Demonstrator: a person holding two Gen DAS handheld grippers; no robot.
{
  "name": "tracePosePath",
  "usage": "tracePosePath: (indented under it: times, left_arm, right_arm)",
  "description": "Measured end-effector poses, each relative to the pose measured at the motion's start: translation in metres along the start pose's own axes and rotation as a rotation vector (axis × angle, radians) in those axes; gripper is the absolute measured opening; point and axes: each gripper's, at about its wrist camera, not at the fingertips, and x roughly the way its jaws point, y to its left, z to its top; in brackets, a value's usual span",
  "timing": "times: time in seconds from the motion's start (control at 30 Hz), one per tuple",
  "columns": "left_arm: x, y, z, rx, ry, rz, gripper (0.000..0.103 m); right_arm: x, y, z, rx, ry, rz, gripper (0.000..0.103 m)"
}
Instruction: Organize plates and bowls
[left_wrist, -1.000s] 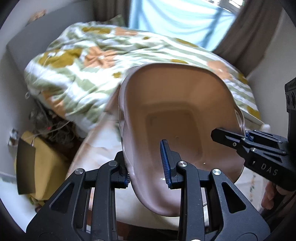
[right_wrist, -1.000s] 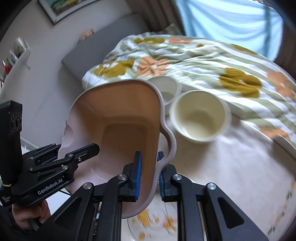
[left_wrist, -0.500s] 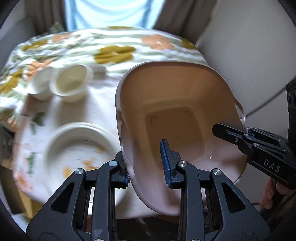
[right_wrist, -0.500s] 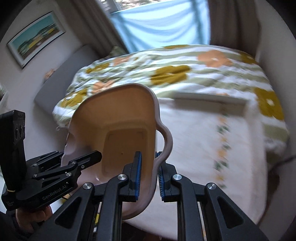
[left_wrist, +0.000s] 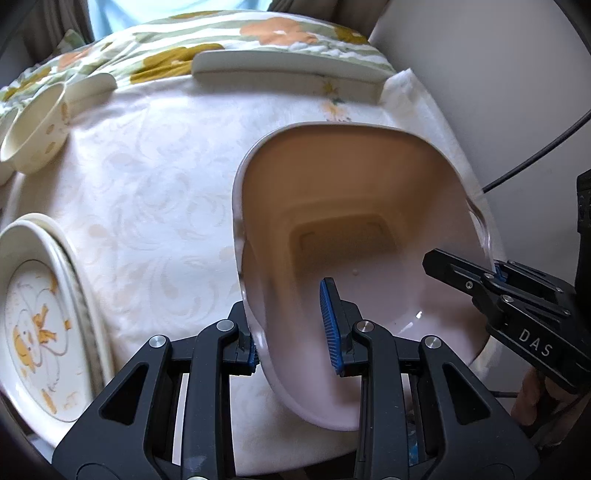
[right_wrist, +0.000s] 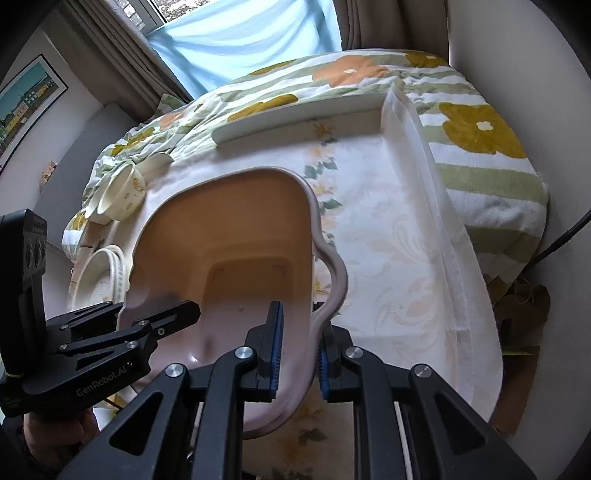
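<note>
A pink plastic basin is held over the right part of the table by both grippers. My left gripper is shut on its left wall. My right gripper is shut on its right wall beside the handle; the basin also shows in the right wrist view. A stack of patterned plates lies at the table's left front. Cream bowls stand at the far left. The basin is empty.
The table wears a white patterned cloth with a raised back rim. A flowered bed quilt lies behind and right. A wall and a black cable are at the right.
Both grippers have swung the basin rightward and down toward the table's right part. The plates and bowls have slid to the left edge of the left wrist view.
</note>
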Motion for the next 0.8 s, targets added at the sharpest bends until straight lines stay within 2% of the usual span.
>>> tracePosePath:
  times: [0.3,0.53,0.6,0.63,0.67,0.73,0.77,0.8]
  left_arm:
    - [0.015,-0.004,0.007,-0.003,0.021,0.031,0.025]
    - [0.024,-0.006,0.009,0.012,0.039,0.05,0.027]
    - [0.024,-0.007,0.009,0.012,0.037,0.043,0.031]
    - [0.024,-0.007,0.008,0.013,0.038,0.042,0.04]
    - [0.025,-0.008,0.008,0.015,0.035,0.043,0.051]
    - [0.023,-0.007,0.008,0.018,0.026,0.042,0.062]
    - [0.021,-0.006,0.007,0.015,0.021,0.045,0.062]
    - [0.021,-0.005,0.007,0.012,0.023,0.04,0.062]
  right_arm:
    - [0.005,-0.013,-0.012,0.024,0.008,0.007,0.015]
    - [0.007,-0.021,-0.013,0.092,0.006,0.035,0.015]
    - [0.009,-0.023,-0.013,0.113,0.008,0.042,0.015]
    - [0.01,-0.023,-0.014,0.124,0.009,0.045,0.016]
    - [0.011,-0.024,-0.014,0.138,0.009,0.05,0.021]
    - [0.012,-0.025,-0.015,0.16,0.006,0.062,0.037]
    - [0.011,-0.026,-0.016,0.171,0.001,0.068,0.044]
    - [0.01,-0.026,-0.016,0.177,-0.003,0.07,0.044]
